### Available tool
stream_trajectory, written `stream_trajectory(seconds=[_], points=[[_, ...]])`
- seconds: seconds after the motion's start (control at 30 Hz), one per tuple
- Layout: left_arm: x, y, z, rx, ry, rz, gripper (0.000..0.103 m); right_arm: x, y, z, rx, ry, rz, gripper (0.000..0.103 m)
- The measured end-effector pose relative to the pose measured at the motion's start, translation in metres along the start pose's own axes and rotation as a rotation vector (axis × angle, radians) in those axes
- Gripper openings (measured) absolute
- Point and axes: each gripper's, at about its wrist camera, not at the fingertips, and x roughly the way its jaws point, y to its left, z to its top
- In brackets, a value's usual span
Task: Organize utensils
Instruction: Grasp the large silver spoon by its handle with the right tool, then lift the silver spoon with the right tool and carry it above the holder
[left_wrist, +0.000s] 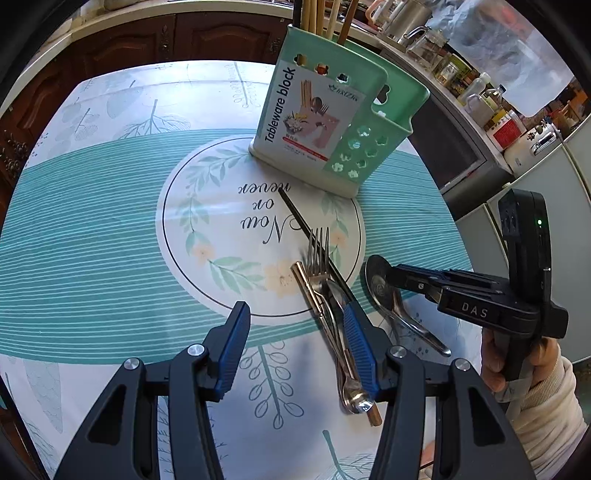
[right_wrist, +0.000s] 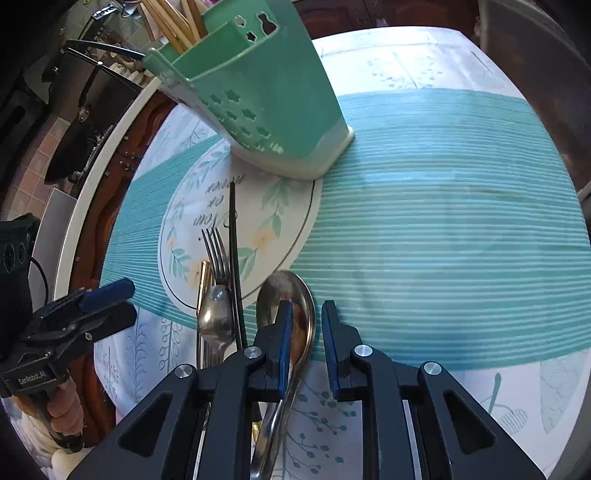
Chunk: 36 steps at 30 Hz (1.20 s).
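A green tableware holder (left_wrist: 332, 122) with chopsticks in it stands at the far side of the round table; it also shows in the right wrist view (right_wrist: 266, 99). A pile of a fork (left_wrist: 319, 258), a small spoon (left_wrist: 341, 306), a gold-handled utensil and a black chopstick (left_wrist: 299, 214) lies before it. My left gripper (left_wrist: 297, 332) is open above the pile, its right finger over the handles. My right gripper (right_wrist: 306, 325) is open over a large steel spoon (right_wrist: 291, 295), its left finger above the bowl. The large spoon lies on the table beside the pile (left_wrist: 410, 321).
The table has a teal and white cloth (left_wrist: 92, 229) with a round printed centre. A counter with bottles and jars (left_wrist: 480, 92) runs behind at the right. Dark wooden cabinets (left_wrist: 129, 37) stand beyond the table's far edge.
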Motion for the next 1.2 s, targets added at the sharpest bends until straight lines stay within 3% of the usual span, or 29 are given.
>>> stream_trajectory(seconds=[0.13, 0.3, 0.37, 0.57, 0.67, 0.8, 1.03, 1.2], points=[[0.003, -0.001, -0.001, 0.002, 0.008, -0.003, 0.051, 0.002, 0.006, 0.006, -0.036, 0.018, -0.005, 0.016], [0.006, -0.004, -0.002, 0.01, 0.016, -0.007, 0.051, 0.002, 0.026, 0.009, -0.182, 0.06, -0.078, 0.016], [0.006, -0.004, -0.002, 0.008, 0.018, -0.007, 0.051, 0.004, 0.03, 0.01, -0.216, 0.078, -0.101, 0.004], [0.006, -0.001, -0.002, 0.001, 0.012, -0.003, 0.051, 0.001, 0.022, 0.008, -0.19, 0.08, -0.058, 0.001], [0.007, -0.002, -0.002, 0.003, 0.014, -0.003, 0.051, -0.011, 0.018, 0.002, -0.156, 0.017, -0.02, 0.001], [0.006, -0.005, -0.003, 0.013, 0.012, -0.005, 0.051, -0.029, 0.026, -0.009, -0.185, -0.1, -0.083, 0.001], [0.007, -0.012, -0.005, 0.033, 0.007, -0.01, 0.051, -0.043, 0.037, -0.026, -0.2, -0.194, -0.075, 0.001], [0.004, -0.01, -0.005, 0.03, -0.003, -0.004, 0.051, -0.073, 0.052, -0.034, -0.233, -0.358, -0.105, 0.001]])
